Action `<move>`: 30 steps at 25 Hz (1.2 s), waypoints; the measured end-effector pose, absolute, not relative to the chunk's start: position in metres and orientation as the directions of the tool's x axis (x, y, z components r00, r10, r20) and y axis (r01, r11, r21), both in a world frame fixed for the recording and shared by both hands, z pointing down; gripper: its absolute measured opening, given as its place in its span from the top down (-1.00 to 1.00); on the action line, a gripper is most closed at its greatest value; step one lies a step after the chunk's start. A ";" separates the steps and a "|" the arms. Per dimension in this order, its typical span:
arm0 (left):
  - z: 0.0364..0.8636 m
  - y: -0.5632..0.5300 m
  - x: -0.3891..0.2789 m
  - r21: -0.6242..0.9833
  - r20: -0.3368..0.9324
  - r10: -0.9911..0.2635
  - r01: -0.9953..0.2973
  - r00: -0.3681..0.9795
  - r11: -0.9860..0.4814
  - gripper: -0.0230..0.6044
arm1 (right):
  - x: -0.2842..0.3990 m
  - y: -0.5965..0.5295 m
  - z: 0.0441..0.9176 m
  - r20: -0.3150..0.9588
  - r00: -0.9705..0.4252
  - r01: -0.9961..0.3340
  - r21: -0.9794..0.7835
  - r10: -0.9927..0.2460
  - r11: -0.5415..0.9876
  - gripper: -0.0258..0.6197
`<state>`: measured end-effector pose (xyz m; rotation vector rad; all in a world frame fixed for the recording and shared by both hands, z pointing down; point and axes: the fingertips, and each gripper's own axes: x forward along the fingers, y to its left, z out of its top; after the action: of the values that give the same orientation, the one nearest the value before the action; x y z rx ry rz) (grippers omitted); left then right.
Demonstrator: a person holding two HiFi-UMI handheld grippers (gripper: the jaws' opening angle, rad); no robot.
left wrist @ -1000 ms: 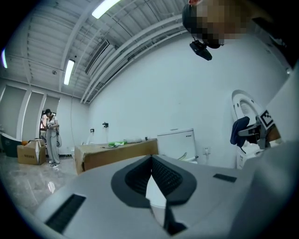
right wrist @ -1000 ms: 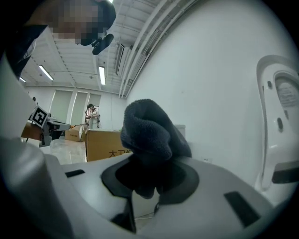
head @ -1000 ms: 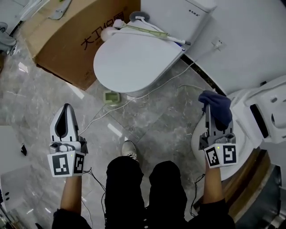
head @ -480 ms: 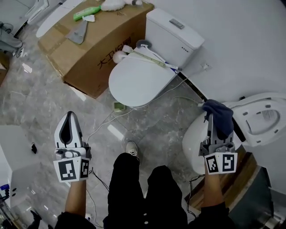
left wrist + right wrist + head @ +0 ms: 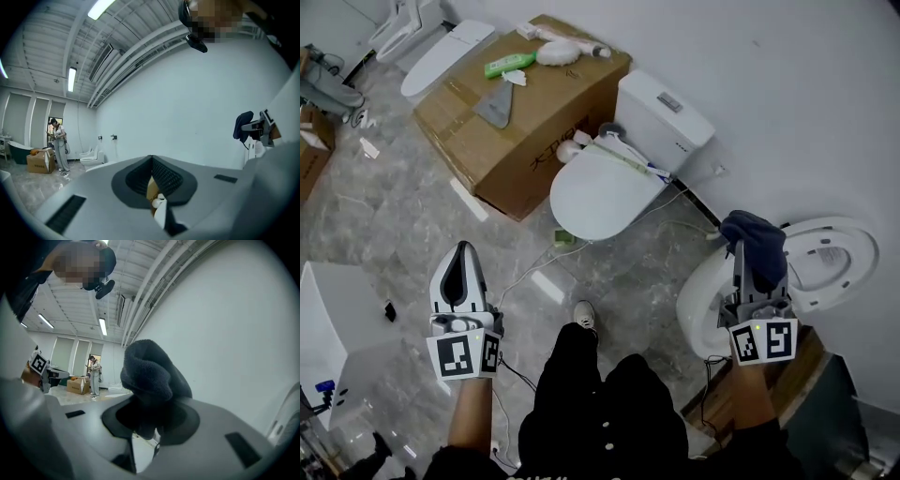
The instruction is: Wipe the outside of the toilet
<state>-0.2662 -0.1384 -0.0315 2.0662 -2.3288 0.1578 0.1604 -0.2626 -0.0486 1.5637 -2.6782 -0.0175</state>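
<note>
Your right tongs [image 5: 748, 255] pinch dark cloth [image 5: 759, 234]; toilet [image 5: 697, 302] right below, outer wall on their left. Left tongs [image 5: 461, 258] pressed together, empty, well apart.

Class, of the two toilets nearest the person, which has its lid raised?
The toilet beneath the right gripper; the toilet beside the cardboard box has its lid shut.

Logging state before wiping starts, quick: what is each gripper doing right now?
Left gripper: shut, nothing in it.
Right gripper: shut on the dark cloth.
</note>
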 end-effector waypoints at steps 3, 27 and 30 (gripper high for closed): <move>-0.061 -0.142 -0.276 -0.050 0.071 -0.988 -0.990 -0.138 0.135 0.89 | 0.155 -0.266 -0.084 0.008 -0.482 -0.876 0.025 -0.876 0.482 0.63; -0.168 -0.122 -0.286 -0.012 -0.038 -0.990 -0.991 -0.136 0.136 0.89 | 0.184 -0.253 -0.195 -0.090 -0.429 -0.901 -0.023 -0.899 0.433 0.63; -0.171 -0.118 -0.280 -0.025 -0.041 -0.986 -0.987 -0.159 0.160 0.89 | 0.196 -0.257 -0.197 -0.089 -0.442 -0.895 -0.014 -0.892 0.445 0.63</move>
<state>-0.2803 -0.1179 -0.1715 2.0677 -2.4283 -0.0118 0.1957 -0.2574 -0.1970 1.6992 -2.7403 -0.0567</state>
